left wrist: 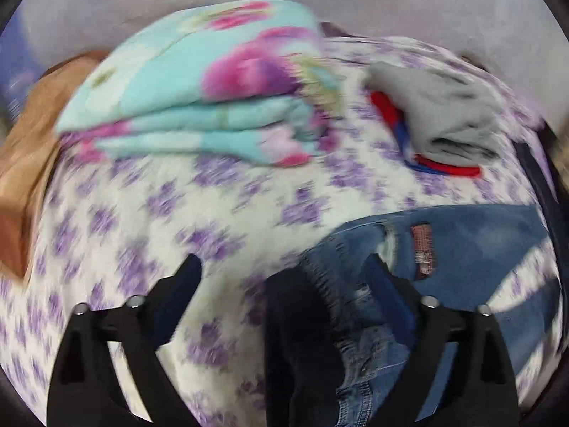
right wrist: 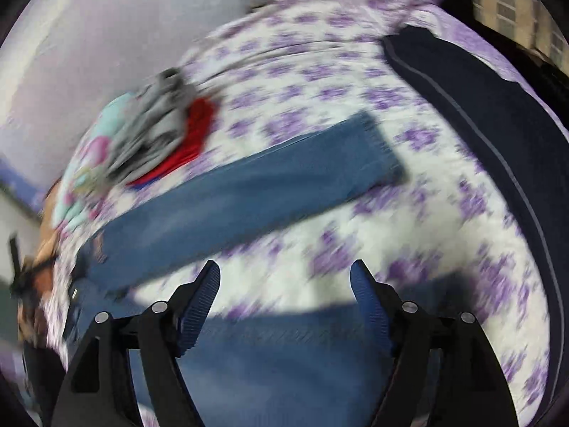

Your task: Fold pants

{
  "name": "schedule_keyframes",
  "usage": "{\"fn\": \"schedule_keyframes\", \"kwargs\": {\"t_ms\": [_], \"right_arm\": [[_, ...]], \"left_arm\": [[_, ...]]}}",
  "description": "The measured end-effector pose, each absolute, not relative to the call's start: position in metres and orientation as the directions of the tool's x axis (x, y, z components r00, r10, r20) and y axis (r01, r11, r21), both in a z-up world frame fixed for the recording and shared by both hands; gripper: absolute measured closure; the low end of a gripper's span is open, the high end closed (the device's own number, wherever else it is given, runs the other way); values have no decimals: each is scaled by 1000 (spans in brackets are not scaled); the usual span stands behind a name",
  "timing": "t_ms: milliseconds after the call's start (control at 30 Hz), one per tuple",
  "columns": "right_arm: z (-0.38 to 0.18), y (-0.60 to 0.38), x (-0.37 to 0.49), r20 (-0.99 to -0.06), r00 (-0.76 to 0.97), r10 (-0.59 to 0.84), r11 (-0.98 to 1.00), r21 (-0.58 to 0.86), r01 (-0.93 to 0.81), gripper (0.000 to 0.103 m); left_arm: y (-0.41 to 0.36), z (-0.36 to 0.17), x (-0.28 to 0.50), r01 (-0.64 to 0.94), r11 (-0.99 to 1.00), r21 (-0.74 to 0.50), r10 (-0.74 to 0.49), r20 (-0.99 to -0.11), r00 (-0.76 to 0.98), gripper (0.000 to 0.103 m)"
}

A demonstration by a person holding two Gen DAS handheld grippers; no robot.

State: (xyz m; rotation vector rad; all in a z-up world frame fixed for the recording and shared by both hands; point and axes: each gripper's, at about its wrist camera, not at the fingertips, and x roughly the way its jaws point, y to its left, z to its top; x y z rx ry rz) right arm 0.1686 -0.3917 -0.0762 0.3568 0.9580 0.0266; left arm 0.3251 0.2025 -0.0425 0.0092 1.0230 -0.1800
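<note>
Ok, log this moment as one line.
left hand-held gripper: open, empty | right hand-held gripper: open, empty | jeans: flat on bedsheet

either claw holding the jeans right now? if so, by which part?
Neither. Left claw and right claw both stand open, above the jeans on the bed; nothing is pinched between the pads.

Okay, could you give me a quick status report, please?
Both tools open, left tool, right tool, nothing gripped. Jeans flat on bedspread. Folded blanket and clothes pile beyond, clear.
</note>
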Motion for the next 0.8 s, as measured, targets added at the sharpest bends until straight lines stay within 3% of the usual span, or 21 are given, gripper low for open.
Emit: {"fn": "schedule_keyframes", "kwargs": {"t_ms": [100, 267, 333, 367, 400, 533, 633, 800], "right_arm": [[-67, -353, 171, -812, 558, 170, 968, 243, 59, 27], [-49, -275, 196, -827, 525, 200, 977, 129, -169, 26], [-46, -234, 219, -827, 511, 233, 951, 85, -296, 25], [-45, -212, 231, -822, 507, 259, 932, 75, -354, 25], [-46, -195, 241, -816, 502, 287, 914, 76, -399, 22], [-57, -118, 289, -801, 449, 396, 794, 54, -605, 16], [-68, -74, 332, -831, 402, 385, 701, -21, -713, 16], [-90, -60, 392, -896, 289, 336, 638, -8, -770, 16]], "left_arm": [[189, -54, 344, 236, 972, -19, -137, -858, 496, 11], [176, -93, 363, 333, 933, -138, -275, -869, 411, 11], [176, -105, 363, 342, 926, -158, -295, -870, 396, 31], [177, -110, 363, 339, 924, -178, -308, -871, 383, 56], [180, -114, 364, 336, 912, -235, -355, -864, 357, 63], [179, -109, 351, 355, 908, -225, -367, -834, 412, 67], [181, -106, 348, 362, 901, -240, -387, -821, 419, 67], [187, -105, 349, 365, 891, -271, -415, -810, 414, 67]]}}
